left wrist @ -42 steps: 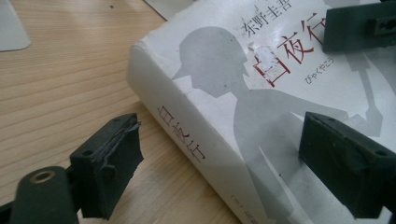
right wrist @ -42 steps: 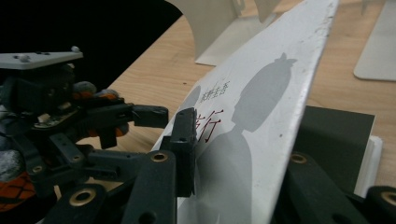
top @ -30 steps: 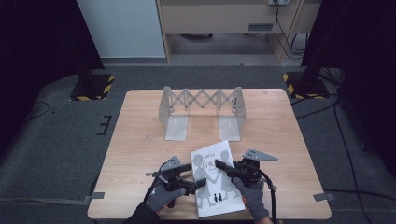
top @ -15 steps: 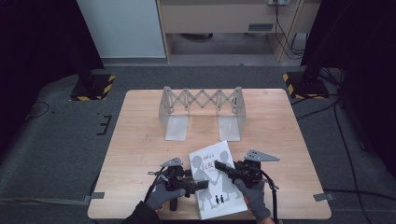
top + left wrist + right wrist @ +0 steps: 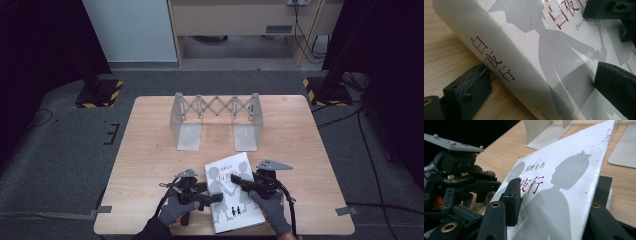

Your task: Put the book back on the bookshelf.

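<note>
Even overhead light on the table [image 5: 150, 150], dark surroundings at the edges of the high view, soft short shadows under the rack [image 5: 216, 120], gripper views blurred up close, mild glare on the book [image 5: 564, 50] cover, far background soft.

The book's [image 5: 529, 57] white spine carries three dark red characters, 白夜行, running along it at the left of the left gripper view. On the front cover, upper middle of the right gripper view, grey characters read 東野圭吾, with red 夜行 just below.
</note>
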Action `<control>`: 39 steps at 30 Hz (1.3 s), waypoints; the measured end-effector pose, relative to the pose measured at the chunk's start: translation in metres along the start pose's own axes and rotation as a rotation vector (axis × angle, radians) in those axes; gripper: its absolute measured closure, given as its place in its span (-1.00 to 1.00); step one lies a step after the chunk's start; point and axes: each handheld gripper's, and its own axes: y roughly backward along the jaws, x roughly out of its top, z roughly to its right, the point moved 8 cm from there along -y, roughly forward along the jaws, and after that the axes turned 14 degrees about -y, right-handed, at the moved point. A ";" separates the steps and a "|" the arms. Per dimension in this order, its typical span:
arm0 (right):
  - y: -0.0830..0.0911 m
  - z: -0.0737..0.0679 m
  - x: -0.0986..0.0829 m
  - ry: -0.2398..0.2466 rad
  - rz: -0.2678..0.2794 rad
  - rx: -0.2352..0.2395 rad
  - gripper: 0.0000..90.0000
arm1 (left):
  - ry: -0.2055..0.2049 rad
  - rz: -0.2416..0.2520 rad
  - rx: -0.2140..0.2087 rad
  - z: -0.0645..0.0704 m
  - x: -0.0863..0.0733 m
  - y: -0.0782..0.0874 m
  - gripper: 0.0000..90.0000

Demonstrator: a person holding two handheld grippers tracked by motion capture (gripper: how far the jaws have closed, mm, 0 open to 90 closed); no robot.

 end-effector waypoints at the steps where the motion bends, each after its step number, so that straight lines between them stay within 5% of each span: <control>1: -0.001 0.001 -0.001 0.008 -0.007 -0.007 0.19 | -0.001 0.000 0.002 0.000 0.000 0.000 -0.99; 3: -0.001 0.001 -0.002 0.013 -0.013 -0.010 0.12 | 0.000 -0.002 0.004 0.000 0.000 0.000 -0.99; 6: -0.004 0.002 -0.006 0.083 -0.024 -0.048 -0.12 | -0.013 -0.002 0.011 0.000 0.000 -0.001 -0.98; 10: -0.004 0.006 -0.008 0.076 -0.040 -0.080 -0.29 | -0.019 0.000 0.020 0.000 0.000 -0.002 -0.97; 12: -0.002 0.012 -0.007 0.069 -0.018 -0.126 -0.39 | -0.024 -0.003 0.030 0.001 0.000 -0.002 -0.96; 13: 0.001 0.018 -0.005 0.104 0.020 -0.171 -0.40 | -0.029 -0.004 0.034 0.001 0.000 -0.002 -0.95; 19: 0.000 0.030 -0.011 0.068 -0.012 -0.186 -0.46 | -0.063 -0.014 0.069 0.001 -0.001 -0.004 -0.91; 22: 0.000 0.035 -0.014 0.029 -0.044 -0.187 -0.48 | -0.060 -0.010 0.073 0.001 -0.001 -0.004 -0.90; 29: 0.000 0.038 -0.015 0.021 -0.046 -0.190 -0.52 | -0.057 0.006 0.078 0.002 -0.002 -0.004 -0.91; 34: -0.001 0.042 -0.019 -0.057 -0.038 -0.157 -0.52 | -0.056 0.008 0.081 0.002 -0.002 -0.005 -0.91; 39: -0.004 0.038 -0.021 -0.046 -0.038 -0.137 -0.53 | -0.054 0.002 0.091 0.003 -0.001 -0.006 -0.95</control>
